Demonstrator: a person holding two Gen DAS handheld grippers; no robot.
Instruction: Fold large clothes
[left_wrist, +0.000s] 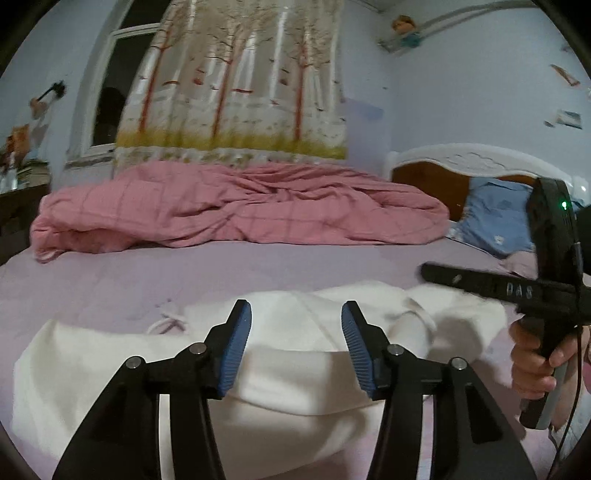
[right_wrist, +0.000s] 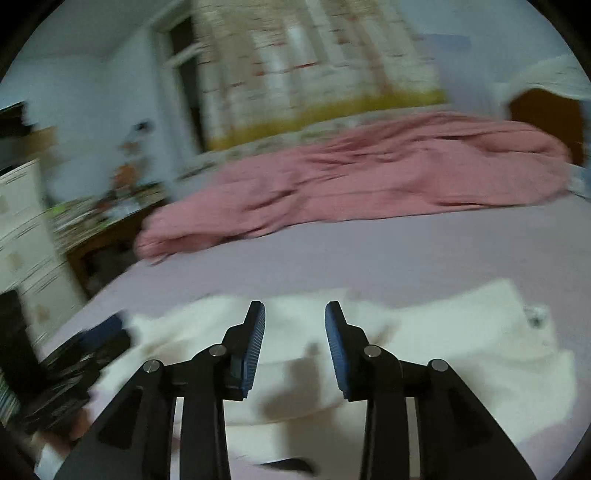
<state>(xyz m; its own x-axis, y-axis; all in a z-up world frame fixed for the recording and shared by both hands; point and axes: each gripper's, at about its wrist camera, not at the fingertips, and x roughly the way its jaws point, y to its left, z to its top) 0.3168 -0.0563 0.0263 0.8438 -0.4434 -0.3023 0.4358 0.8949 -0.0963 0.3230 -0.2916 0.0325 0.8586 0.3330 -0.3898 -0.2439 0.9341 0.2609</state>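
Your white garment (left_wrist: 295, 354) lies partly folded on the lilac bed sheet (left_wrist: 258, 266), well short of the pink quilt (left_wrist: 236, 206). Its near edge forms a thick doubled roll, and a drawstring (left_wrist: 168, 323) trails from its left side onto the sheet.

Lighting: dim indoor, cool violet cast. Shadows: soft gripper shadows on white garment (right_wrist: 295, 373). Left wrist view: mostly sharp. Right wrist view: heavy motion blur across curtain (right_wrist: 314, 70). Edges: fisheye bending, black vignette.

Lilac walls (left_wrist: 443, 92), tree-print curtain (left_wrist: 236, 85)
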